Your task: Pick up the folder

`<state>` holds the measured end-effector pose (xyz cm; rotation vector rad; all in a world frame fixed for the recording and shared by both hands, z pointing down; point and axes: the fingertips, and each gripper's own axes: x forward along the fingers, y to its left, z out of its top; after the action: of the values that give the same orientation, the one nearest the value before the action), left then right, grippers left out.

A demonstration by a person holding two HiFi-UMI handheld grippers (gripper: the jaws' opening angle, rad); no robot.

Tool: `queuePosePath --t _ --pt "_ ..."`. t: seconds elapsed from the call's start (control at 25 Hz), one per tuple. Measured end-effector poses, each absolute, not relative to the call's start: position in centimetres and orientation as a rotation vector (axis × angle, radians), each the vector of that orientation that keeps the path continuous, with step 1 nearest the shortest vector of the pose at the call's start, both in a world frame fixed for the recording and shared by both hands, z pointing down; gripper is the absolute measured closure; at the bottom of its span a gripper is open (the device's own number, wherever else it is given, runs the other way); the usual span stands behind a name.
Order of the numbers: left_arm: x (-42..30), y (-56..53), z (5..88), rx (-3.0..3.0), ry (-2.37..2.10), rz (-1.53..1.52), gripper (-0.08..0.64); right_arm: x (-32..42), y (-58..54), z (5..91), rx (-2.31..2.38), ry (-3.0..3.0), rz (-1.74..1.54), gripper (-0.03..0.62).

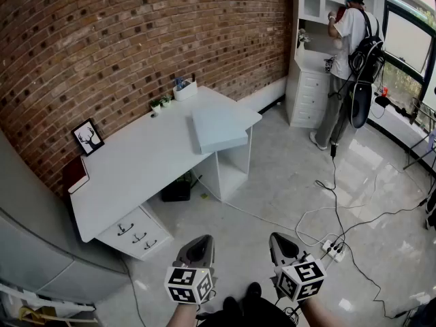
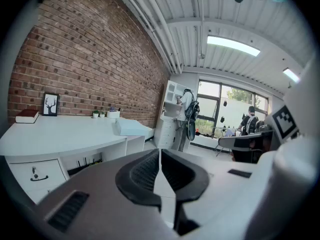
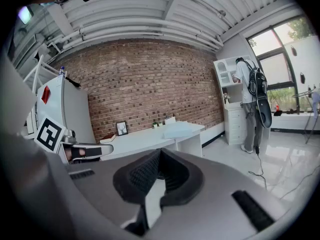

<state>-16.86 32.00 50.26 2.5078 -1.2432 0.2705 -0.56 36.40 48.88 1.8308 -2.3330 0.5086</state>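
A pale blue folder (image 1: 219, 129) lies flat on the right end of a white desk (image 1: 136, 165), far ahead of me. It also shows as a light slab in the left gripper view (image 2: 131, 127) and in the right gripper view (image 3: 179, 129). My left gripper (image 1: 197, 242) and right gripper (image 1: 278, 239) hang side by side over the floor at the bottom of the head view, well short of the desk. Both are shut with nothing between the jaws (image 2: 159, 154) (image 3: 159, 156).
On the desk stand a deer picture (image 1: 88, 137), a dark red book (image 1: 75, 174), small plants (image 1: 160, 103) and a white pot (image 1: 184, 89). A person (image 1: 344, 67) with a backpack stands at a white cabinet (image 1: 308, 80). Cables and a power strip (image 1: 332, 251) lie on the floor at right.
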Motion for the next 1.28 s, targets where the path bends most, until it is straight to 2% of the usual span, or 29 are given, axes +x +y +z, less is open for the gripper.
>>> queuePosePath --t 0.48,0.56,0.76,0.92,1.28 --pt "-15.8 28.4 51.2 2.401 -1.268 0.200 0.532 1.8 32.3 49.0 1.851 -2.391 0.591 0.583" --pt "-15.8 27.8 51.2 2.374 -1.284 0.182 0.508 2.5 31.3 49.1 1.839 -2.407 0.649 0.497" --pt "-14.7 26.3 51.0 2.337 -1.326 0.165 0.445 4.4 29.3 49.1 1.789 -2.440 0.685 0.440" --pt "-13.7 25.7 50.9 2.321 -1.359 0.167 0.395 5.4 28.3 49.2 1.753 -2.470 0.684 0.350" --pt "-12.5 23.1 49.8 2.313 -1.435 0.162 0.380 7.0 24.9 48.2 1.694 -2.560 0.715 0.331"
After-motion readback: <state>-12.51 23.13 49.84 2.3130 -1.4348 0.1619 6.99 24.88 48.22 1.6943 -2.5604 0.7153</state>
